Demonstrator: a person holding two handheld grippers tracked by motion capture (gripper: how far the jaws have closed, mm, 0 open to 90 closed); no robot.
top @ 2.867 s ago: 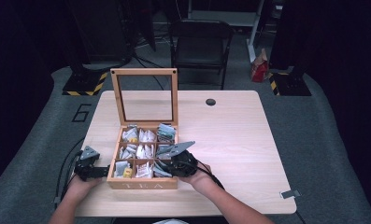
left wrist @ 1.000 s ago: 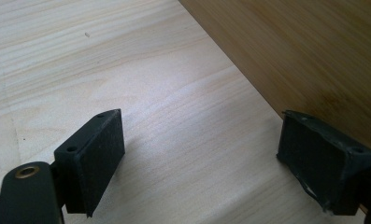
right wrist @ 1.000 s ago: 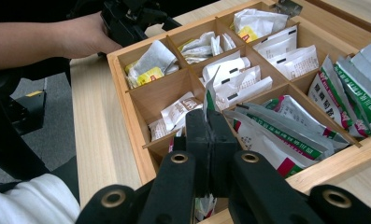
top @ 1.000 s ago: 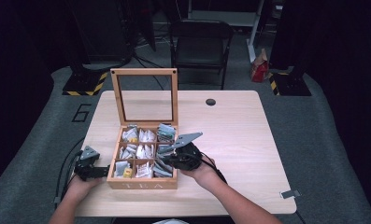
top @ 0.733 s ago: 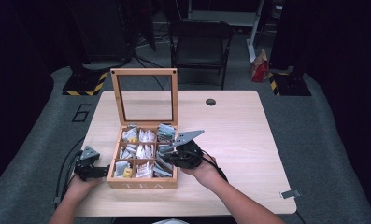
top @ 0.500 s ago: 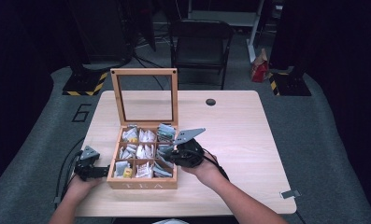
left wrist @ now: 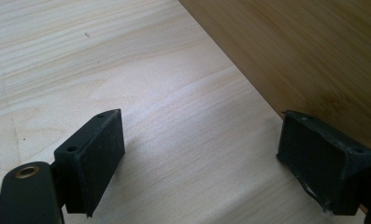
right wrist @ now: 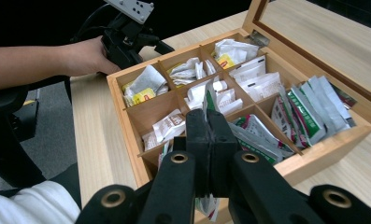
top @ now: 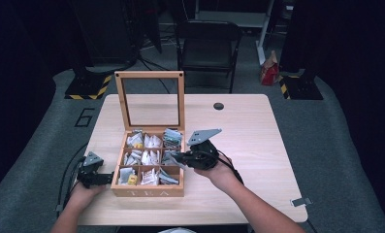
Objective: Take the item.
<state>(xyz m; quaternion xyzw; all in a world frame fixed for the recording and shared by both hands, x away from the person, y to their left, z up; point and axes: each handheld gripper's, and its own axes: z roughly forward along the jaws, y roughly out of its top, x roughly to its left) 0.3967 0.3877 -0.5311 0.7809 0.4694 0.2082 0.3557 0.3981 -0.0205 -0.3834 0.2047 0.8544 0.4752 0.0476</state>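
Note:
A wooden tea box (top: 149, 191) stands open on the table, its several compartments holding tea bag packets. My right gripper (top: 174, 157) hovers over the box's right-hand compartments. In the right gripper view its jaws are shut on a white and green tea bag packet (right wrist: 210, 95), which sticks out above and below the pads. My left gripper (top: 105, 178) rests on the table against the box's left wall (left wrist: 286, 56). Its jaws (left wrist: 202, 121) are open with only bare tabletop between them. The left gripper (right wrist: 162, 46) and the hand holding it also appear beyond the box (right wrist: 122, 107).
The box's glass-paned lid (top: 149, 94) stands upright at the back. A black round grommet (top: 218, 106) sits in the tabletop behind the right hand. A small metal clip (top: 299, 201) lies near the right front corner. A chair (top: 207, 41) stands beyond the table.
My right gripper has risen from the box's right-hand compartments and moved slightly back, staying shut. The left gripper has not moved.

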